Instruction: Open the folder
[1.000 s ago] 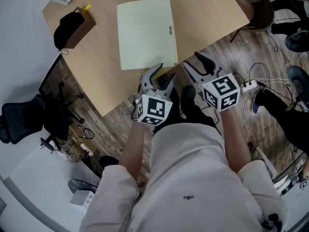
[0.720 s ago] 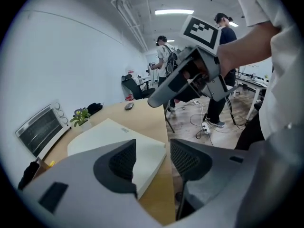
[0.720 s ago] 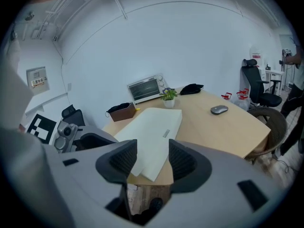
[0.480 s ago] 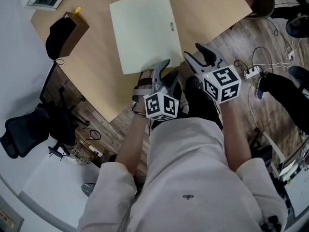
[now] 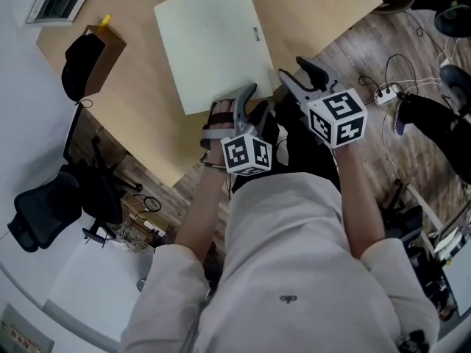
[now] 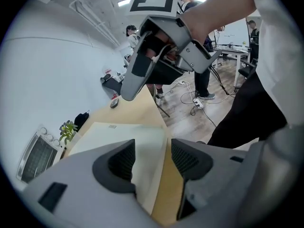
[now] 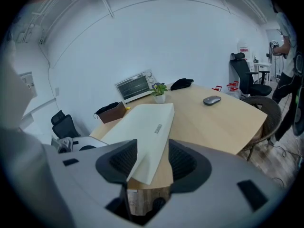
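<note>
The pale cream folder (image 5: 210, 43) lay flat and closed on the wooden surface (image 5: 147, 116). One corner reached almost to the near edge, and a small grey label (image 5: 255, 34) sat close to its right side.

The left tongs (image 5: 250, 103) were at that near edge, over the folder's nearest corner and pointing down at it. Their jaws stood wide apart and had just been opening. In the left gripper view, the folder's edge and a strip of bare wood showed in the gap between the ribbed pads (image 6: 122, 161), and neither pad pressed on the folder. No view made clear whether a jaw tip touched the folder.

The right tongs (image 5: 294, 70) were just beside the left, off the edge of the surface and above the wood-plank floor (image 5: 368, 57). Their jaws were also apart. In the right gripper view, the folder's near corner showed in the gap, but it lay ahead of the pads and was not gripped.

At the far left of the surface stood a brown box (image 5: 112, 48) with a black fabric item (image 5: 77, 68) draped over it. The right gripper view also showed a grey mouse (image 7: 212, 99), a small potted plant (image 7: 159, 90) and a toaster oven (image 7: 135, 85) beyond the folder. A black office chair (image 5: 44, 204) stood on the floor to the left, and a white power strip (image 5: 386, 92) with cables lay to the right.
</note>
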